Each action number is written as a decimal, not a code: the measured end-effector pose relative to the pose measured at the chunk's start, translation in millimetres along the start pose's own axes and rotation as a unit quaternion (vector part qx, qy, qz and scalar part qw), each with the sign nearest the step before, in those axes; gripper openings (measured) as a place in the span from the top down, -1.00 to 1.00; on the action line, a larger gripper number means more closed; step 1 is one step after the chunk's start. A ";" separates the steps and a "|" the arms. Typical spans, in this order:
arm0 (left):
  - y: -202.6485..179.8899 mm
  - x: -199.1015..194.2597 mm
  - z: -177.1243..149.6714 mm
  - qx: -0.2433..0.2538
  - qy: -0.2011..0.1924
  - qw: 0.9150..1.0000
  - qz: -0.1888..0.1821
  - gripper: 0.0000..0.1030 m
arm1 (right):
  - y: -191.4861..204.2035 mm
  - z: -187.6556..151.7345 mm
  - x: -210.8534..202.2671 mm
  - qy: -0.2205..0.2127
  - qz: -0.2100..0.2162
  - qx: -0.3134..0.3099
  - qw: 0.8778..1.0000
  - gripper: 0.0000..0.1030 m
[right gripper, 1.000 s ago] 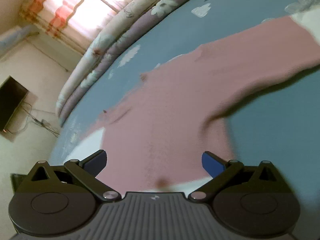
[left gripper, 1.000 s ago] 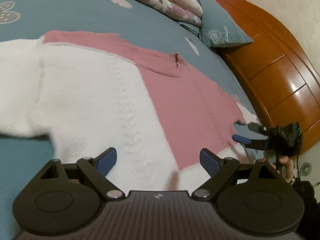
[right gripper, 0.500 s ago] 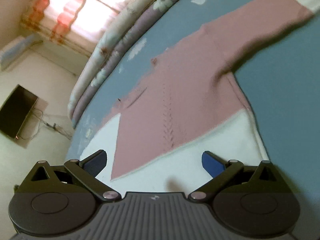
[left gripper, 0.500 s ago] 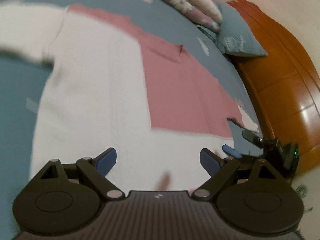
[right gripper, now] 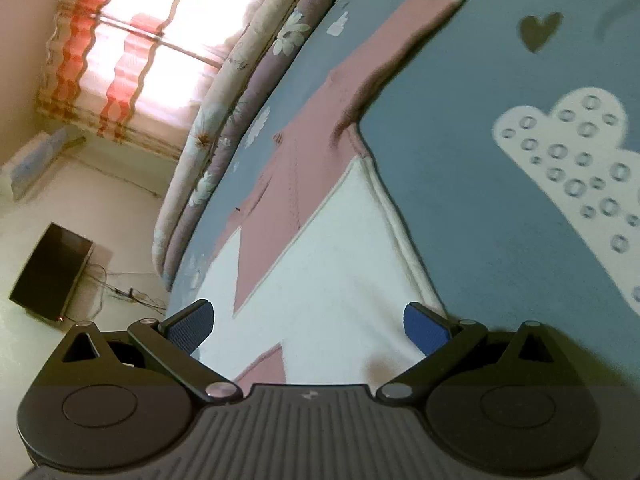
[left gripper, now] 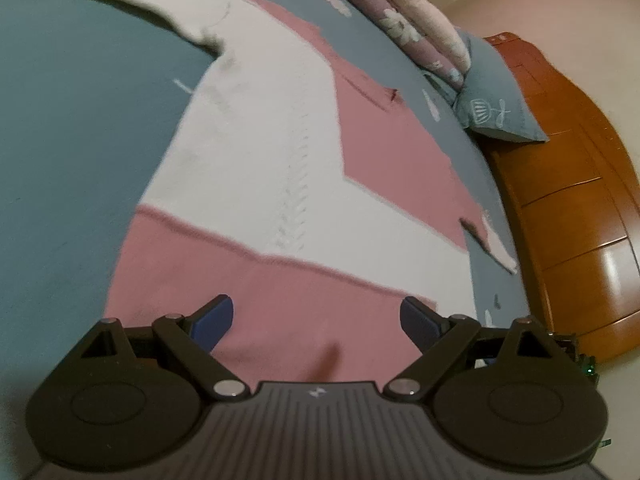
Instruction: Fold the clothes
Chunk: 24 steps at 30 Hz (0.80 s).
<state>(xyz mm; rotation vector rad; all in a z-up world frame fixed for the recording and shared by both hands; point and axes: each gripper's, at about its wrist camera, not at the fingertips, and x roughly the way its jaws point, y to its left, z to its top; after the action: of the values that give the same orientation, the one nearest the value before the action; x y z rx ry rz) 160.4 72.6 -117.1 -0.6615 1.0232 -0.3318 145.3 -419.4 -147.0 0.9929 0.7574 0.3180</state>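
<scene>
A grey-blue bedsheet with white printed shapes carries a pink-and-white knitted sweater spread flat, sleeves out. The left gripper hangs over its pink hem band, blue pads spread wide, nothing between them. The right gripper hangs over the white panel by the side seam, likewise wide open and empty.
</scene>
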 end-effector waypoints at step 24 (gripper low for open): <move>-56.6 53.3 27.7 0.053 0.035 0.997 0.040 -0.86 | -25.6 186.4 93.9 -0.077 -0.001 -0.043 0.996 -0.87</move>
<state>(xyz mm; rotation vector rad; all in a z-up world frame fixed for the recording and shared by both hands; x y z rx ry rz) 213.4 10.1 -106.8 -0.5139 1.0888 -0.3389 340.1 -498.4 -148.6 0.9237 0.6002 0.2665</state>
